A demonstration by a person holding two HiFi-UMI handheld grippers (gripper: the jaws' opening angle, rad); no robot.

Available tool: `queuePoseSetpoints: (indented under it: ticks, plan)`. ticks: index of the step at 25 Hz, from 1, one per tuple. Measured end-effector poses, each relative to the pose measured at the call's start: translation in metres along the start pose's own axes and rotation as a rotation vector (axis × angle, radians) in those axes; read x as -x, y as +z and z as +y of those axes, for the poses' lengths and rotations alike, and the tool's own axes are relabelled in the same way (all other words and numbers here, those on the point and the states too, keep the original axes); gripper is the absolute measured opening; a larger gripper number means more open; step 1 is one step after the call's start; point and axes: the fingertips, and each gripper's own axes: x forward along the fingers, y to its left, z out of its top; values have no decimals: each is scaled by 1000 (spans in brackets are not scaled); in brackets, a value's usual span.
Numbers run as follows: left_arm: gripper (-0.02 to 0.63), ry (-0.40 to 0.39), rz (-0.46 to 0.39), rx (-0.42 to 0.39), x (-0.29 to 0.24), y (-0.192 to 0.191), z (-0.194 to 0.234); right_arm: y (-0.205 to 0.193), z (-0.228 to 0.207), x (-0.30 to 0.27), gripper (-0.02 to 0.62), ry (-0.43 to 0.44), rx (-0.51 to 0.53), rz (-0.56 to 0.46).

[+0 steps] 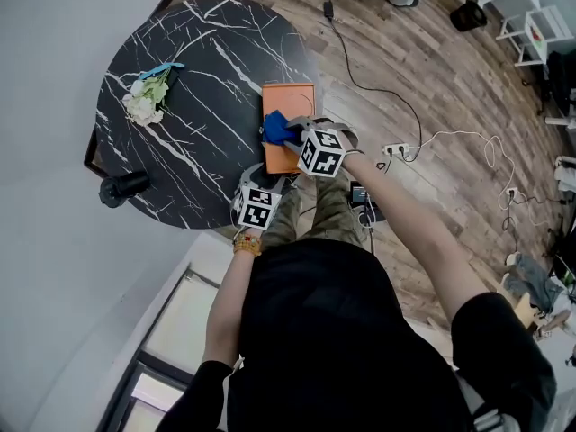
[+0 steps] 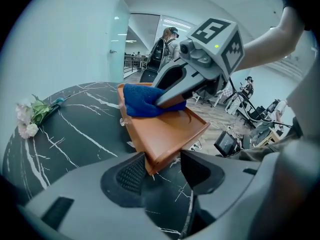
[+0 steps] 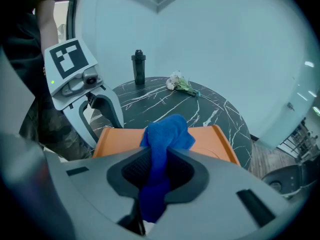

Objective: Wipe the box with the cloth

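The right claw (image 3: 159, 158) is clamped on the blue cloth (image 3: 167, 131). A strand of the fabric runs down between its two pads, and the bunched end stands out past the tips. In the head view this claw (image 1: 288, 135) sits at the frame's centre and holds the cloth (image 1: 277, 129) against the lower left part of the orange box (image 1: 290, 97). The cloth touches the box's top face near its left edge.

The left claw (image 2: 163, 165) is closed on the box's near corner (image 2: 167, 131), with a pad against each side of that corner. From its own view the box stretches up and to the right. The cloth (image 2: 142, 100) rests at the far end under the tips of the right claw (image 2: 167, 101). In the head view the left claw (image 1: 270, 180) lies just below the box, slightly left of centre.

The box lies flat at the right rim of a round black desk (image 1: 198, 52) with white veining. It is the nearest thing to both claws.

A small bunch of pale flowers (image 1: 146, 97) lies well apart, toward the left of the desk. A dark bottle (image 1: 126, 187) stands at its lower left edge.

To the right of the desk is a wooden floor (image 1: 432, 79) with a white power strip (image 1: 396, 149) and trailing cables.
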Motion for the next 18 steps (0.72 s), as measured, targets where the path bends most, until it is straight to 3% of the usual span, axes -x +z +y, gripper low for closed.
queuePoseSetpoints:
  ticks: [10, 14, 18]
  plan:
    - [232, -15, 13, 45, -2, -5, -2, -2, 43, 5, 61, 83, -18, -17]
    - [235, -20, 11, 54, -2, -4, -2, -3, 56, 10, 63, 178, -28, -9]
    - [235, -21, 7, 56, -3, -4, -1, -3, 72, 15, 63, 275, 39, -6]
